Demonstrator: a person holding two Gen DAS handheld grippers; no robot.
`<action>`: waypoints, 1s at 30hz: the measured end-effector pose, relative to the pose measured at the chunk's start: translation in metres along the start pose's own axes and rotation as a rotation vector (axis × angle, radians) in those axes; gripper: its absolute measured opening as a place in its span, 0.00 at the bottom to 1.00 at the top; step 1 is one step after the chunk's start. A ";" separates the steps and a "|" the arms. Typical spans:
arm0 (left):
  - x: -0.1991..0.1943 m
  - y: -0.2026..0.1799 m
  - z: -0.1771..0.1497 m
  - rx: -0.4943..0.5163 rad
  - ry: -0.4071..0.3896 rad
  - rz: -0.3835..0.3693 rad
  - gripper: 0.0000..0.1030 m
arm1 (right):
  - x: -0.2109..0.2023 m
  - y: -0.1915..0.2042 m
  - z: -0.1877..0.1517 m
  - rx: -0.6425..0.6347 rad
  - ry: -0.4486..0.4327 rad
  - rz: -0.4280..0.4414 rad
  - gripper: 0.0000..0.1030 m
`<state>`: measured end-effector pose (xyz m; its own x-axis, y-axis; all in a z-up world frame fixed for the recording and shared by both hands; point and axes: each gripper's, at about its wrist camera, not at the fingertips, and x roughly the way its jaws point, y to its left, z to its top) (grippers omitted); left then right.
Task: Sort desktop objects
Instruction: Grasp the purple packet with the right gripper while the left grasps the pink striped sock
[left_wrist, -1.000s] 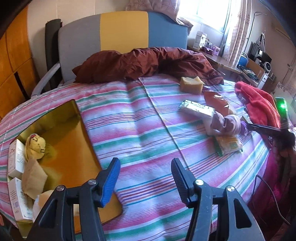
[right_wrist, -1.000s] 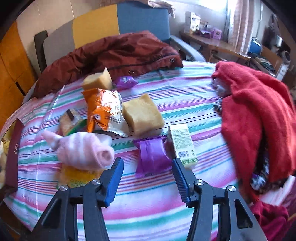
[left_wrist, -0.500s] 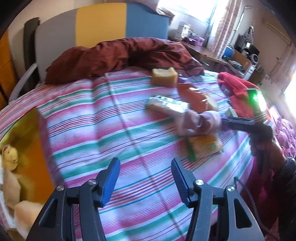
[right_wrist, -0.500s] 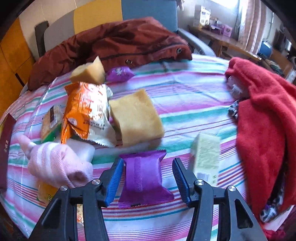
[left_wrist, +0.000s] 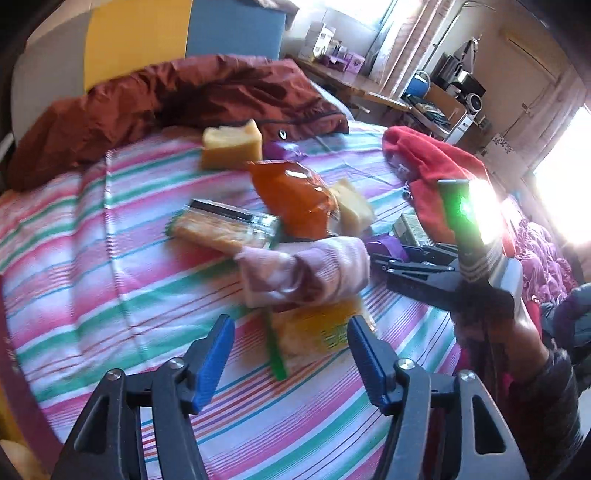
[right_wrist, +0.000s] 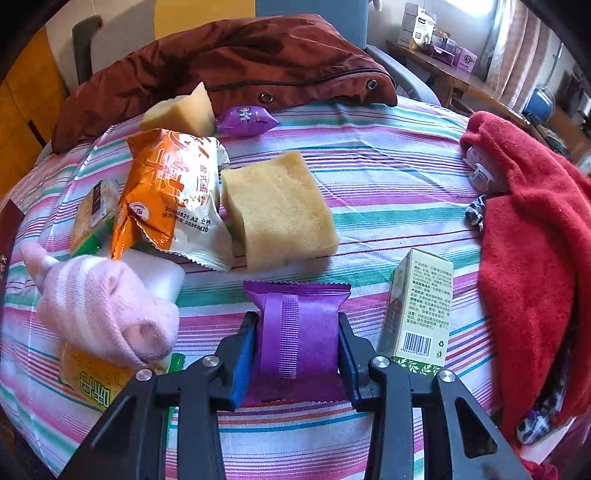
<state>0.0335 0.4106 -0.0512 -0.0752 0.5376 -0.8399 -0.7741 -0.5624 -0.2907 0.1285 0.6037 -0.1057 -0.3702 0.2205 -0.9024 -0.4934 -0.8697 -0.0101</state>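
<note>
My right gripper (right_wrist: 297, 332) is closed on the purple snack packet (right_wrist: 299, 325), which lies on the striped tablecloth (right_wrist: 388, 177). A green-and-cream box (right_wrist: 419, 314) stands just right of it. A pink sock (right_wrist: 107, 310) lies to the left over a yellow packet (right_wrist: 92, 380). My left gripper (left_wrist: 291, 350) is open and empty, just short of the yellow packet (left_wrist: 314, 332) and the pink sock (left_wrist: 306, 273). The right gripper shows in the left wrist view (left_wrist: 384, 260) beside the sock.
An orange snack bag (right_wrist: 170, 192), a yellow sponge (right_wrist: 277, 210), a second sponge (right_wrist: 181, 110), a small purple candy (right_wrist: 245, 118) and a clear biscuit pack (left_wrist: 221, 227) lie behind. A brown jacket (right_wrist: 229, 62) is at the back, a red towel (right_wrist: 535, 251) at the right.
My right gripper moved forward and closed on the purple packet. My left gripper swung right, away from the yellow box of sorted items, toward the sock and yellow packet.
</note>
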 end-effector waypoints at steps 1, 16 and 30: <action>0.005 -0.003 0.003 -0.009 0.007 -0.012 0.68 | 0.000 0.000 0.000 0.002 0.002 0.003 0.39; 0.070 -0.044 0.036 0.139 0.006 0.134 0.79 | 0.003 -0.003 0.004 0.011 0.021 0.015 0.39; 0.044 -0.035 0.025 0.192 -0.067 0.042 0.47 | 0.002 0.002 0.003 -0.017 -0.001 -0.015 0.37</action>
<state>0.0413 0.4694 -0.0668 -0.1468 0.5601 -0.8153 -0.8747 -0.4585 -0.1574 0.1244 0.6035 -0.1057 -0.3634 0.2335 -0.9019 -0.4857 -0.8736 -0.0305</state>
